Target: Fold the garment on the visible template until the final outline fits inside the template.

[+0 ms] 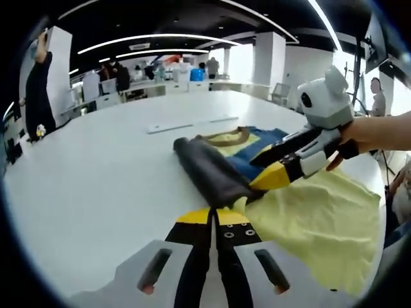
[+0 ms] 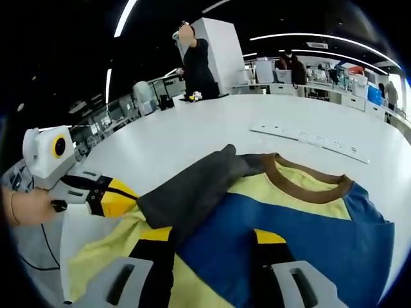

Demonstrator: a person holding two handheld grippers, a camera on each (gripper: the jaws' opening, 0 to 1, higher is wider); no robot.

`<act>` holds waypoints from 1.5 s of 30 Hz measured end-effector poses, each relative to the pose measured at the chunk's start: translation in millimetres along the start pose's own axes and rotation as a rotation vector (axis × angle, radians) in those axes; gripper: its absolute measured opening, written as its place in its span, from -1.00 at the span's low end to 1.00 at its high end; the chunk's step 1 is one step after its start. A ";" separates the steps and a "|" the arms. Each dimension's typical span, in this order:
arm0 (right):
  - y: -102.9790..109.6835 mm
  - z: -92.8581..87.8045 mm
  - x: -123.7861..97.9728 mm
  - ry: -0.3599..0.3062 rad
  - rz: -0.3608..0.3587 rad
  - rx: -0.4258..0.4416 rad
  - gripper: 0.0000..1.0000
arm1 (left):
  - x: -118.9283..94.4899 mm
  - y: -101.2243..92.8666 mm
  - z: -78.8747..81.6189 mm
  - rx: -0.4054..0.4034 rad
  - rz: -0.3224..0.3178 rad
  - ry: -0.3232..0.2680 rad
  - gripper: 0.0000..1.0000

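White and broad, the table (image 1: pixel 96 173) carries the shirt (image 2: pixel 302 218) near its front edge, yellow and blue with a brown collar. One dark sleeve (image 1: pixel 209 168) is folded inward; the rest lies spread, so most folds seem left. Left tongs (image 1: pixel 213 221) are pressed together beside the sleeve. Right tongs (image 2: pixel 212 240) are spread over the shirt.

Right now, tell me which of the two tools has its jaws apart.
The right tool: its jaws stand wide apart over the blue and yellow shirt. The left tool has its jaws pressed together.
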State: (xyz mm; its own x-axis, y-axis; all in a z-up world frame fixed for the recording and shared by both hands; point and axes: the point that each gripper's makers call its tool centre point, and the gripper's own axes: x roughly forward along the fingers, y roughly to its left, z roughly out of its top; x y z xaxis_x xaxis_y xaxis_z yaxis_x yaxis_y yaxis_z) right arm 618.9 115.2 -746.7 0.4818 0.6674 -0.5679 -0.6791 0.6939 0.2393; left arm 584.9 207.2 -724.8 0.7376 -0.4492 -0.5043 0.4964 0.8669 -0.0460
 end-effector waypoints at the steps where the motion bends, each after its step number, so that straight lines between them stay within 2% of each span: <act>1: -0.6 0.2 0.0 -0.001 0.000 0.004 -0.16 | -0.8 0.4 1.3 -0.009 -0.003 -0.005 -1.00; 9: -0.7 0.8 -2.0 -0.010 0.024 0.021 -0.10 | -3.3 0.7 10.0 -0.049 -0.007 -0.036 -1.00; 12: -0.1 1.8 -5.9 -0.009 0.035 0.025 0.11 | -4.3 -0.8 12.7 -0.052 -0.018 -0.042 -1.00; 13: 0.8 4.4 -9.3 -0.024 0.039 -0.004 0.17 | -4.9 -2.1 13.8 -0.043 -0.020 -0.042 -1.00; 18: 10.4 11.2 -18.1 -0.054 0.073 -0.046 0.35 | -5.8 -3.6 17.6 -0.021 -0.024 -0.045 -1.00; 20: 11.0 8.7 -20.7 -0.042 0.068 -0.076 0.43 | -6.0 -4.4 20.0 -0.007 -0.022 -0.045 -1.00; 26: 4.5 -0.6 -26.6 -0.030 0.057 -0.055 0.60 | -8.3 -7.8 29.1 0.051 -0.024 -0.045 -1.00; 33: -4.8 -10.8 -35.4 -0.020 0.027 -0.031 0.58 | -10.0 -6.8 32.8 0.044 -0.022 -0.054 -1.00; 45: -26.3 -23.2 -45.9 -0.006 -0.029 -0.004 0.64 | -17.6 -2.6 42.3 0.080 -0.008 -0.055 -1.00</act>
State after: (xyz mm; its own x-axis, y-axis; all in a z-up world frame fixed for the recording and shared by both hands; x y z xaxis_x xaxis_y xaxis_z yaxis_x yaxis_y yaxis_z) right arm 601.8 60.1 -745.2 0.5043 0.6489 -0.5697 -0.6672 0.7117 0.2200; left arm 590.0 203.7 -679.4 0.7563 -0.4690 -0.4561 0.5358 0.8441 0.0204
